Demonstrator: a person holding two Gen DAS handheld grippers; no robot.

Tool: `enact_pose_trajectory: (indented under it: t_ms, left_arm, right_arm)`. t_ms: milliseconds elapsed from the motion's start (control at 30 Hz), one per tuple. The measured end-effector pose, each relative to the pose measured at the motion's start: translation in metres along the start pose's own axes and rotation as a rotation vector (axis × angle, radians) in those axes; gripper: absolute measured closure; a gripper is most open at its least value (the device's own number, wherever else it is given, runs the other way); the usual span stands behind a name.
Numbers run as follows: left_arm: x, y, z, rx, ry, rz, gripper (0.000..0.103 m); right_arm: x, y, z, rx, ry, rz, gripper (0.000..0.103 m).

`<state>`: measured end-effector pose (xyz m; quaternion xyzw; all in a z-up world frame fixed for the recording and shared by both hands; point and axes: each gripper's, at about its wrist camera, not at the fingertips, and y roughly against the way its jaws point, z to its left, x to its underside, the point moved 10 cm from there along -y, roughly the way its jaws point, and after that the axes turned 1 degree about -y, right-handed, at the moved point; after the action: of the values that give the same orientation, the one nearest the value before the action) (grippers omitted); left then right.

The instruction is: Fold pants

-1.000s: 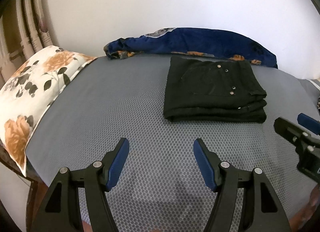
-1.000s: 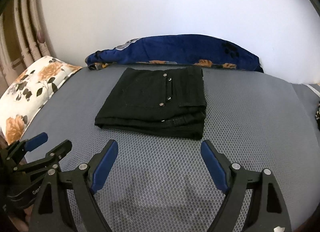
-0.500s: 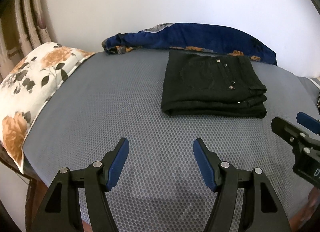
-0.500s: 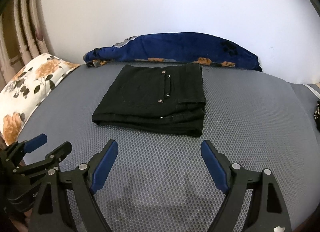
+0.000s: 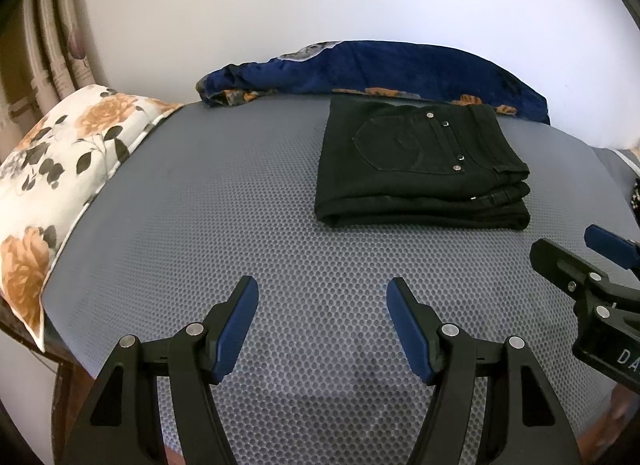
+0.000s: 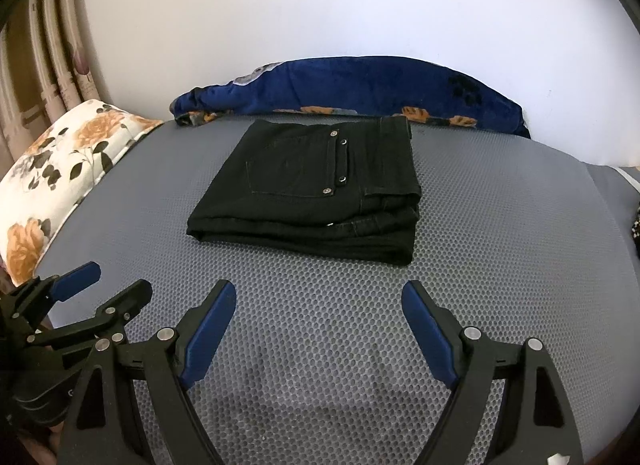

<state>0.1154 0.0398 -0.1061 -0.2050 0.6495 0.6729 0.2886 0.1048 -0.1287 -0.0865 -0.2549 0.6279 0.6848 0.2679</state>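
Both tongs are held wide apart with nothing between them: the left gripper [image 5: 322, 305] and the right gripper [image 6: 318, 307] are poised over the near edge of the grey mattress [image 5: 240, 225]. Farther back, the black pants [image 6: 316, 193] are seen folded, near the far edge beside a blue blanket [image 6: 360, 89].

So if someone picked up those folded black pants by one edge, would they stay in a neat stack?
Probably not. The black pants are soft cloth in loose layers, so they would likely droop and unfold. The thick denim-like stack looks fairly heavy, and the dimpled grey mat probably resists sliding.
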Motion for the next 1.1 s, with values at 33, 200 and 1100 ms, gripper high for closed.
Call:
enact_pose_trajectory:
  t_ms: [33, 200, 1100]
  left_arm:
    - [0.0, -0.0002, -0.0003, 0.001, -0.001, 0.0, 0.036]
    - [0.0009, -0.0001, -0.0013, 0.001, -0.003, 0.001, 0.036]
    - [-0.0011, 0.0044, -0.004, -0.005, -0.025, -0.02, 0.036]
  right_arm:
    - [0.0002, -0.0001, 0.0001, -0.001, 0.0, 0.0, 0.02]
    - [0.0014, -0.0015, -0.0002, -0.001, -0.002, 0.006, 0.02]
    - [0.0045, -0.0034, -0.0002, 0.002, -0.006, 0.011, 0.02]
